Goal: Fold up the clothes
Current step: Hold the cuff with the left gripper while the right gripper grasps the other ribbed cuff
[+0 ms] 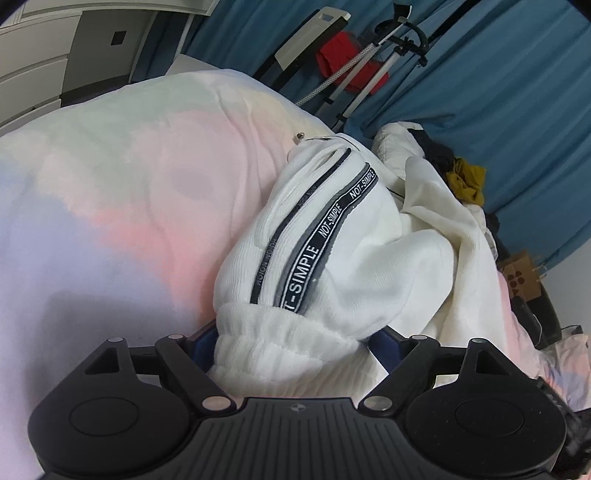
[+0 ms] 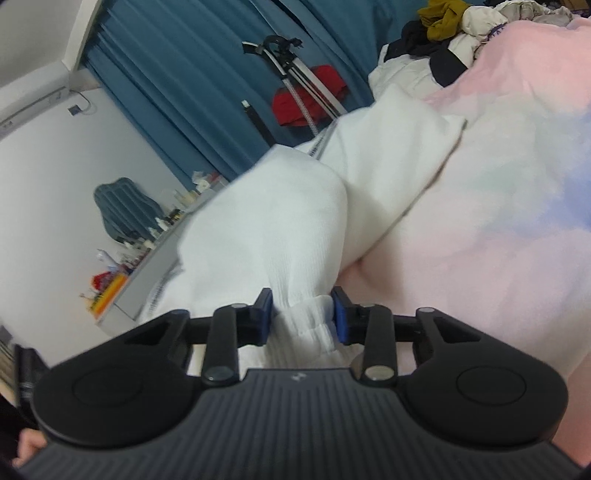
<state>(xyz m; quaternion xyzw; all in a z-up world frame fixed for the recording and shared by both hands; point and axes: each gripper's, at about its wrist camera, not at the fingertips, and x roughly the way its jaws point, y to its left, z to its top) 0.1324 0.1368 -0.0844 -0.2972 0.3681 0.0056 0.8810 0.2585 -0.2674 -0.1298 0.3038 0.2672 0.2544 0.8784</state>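
Note:
White sweatpants [image 1: 332, 236] with a dark "NOT-SIMPLE" side stripe lie across a pastel pink and lilac bedspread [image 1: 110, 206]. My left gripper [image 1: 291, 343] is shut on one ribbed ankle cuff [image 1: 280, 332], whose cloth bunches between the blue pads. In the right wrist view the other white leg [image 2: 280, 229] runs away from me, and my right gripper [image 2: 302, 317] is shut on its ribbed cuff [image 2: 306, 325]. The rest of the pants [image 2: 391, 155] stretches over the bedspread [image 2: 498, 240] toward the far side.
A heap of other clothes [image 1: 458, 177], white, dark and mustard, sits at the bed's far end [image 2: 443, 22]. Blue curtains [image 1: 480, 74], a garment steamer stand [image 1: 391, 48] with a red item, a white dresser [image 1: 44, 66] and a cluttered desk [image 2: 147, 258] surround the bed.

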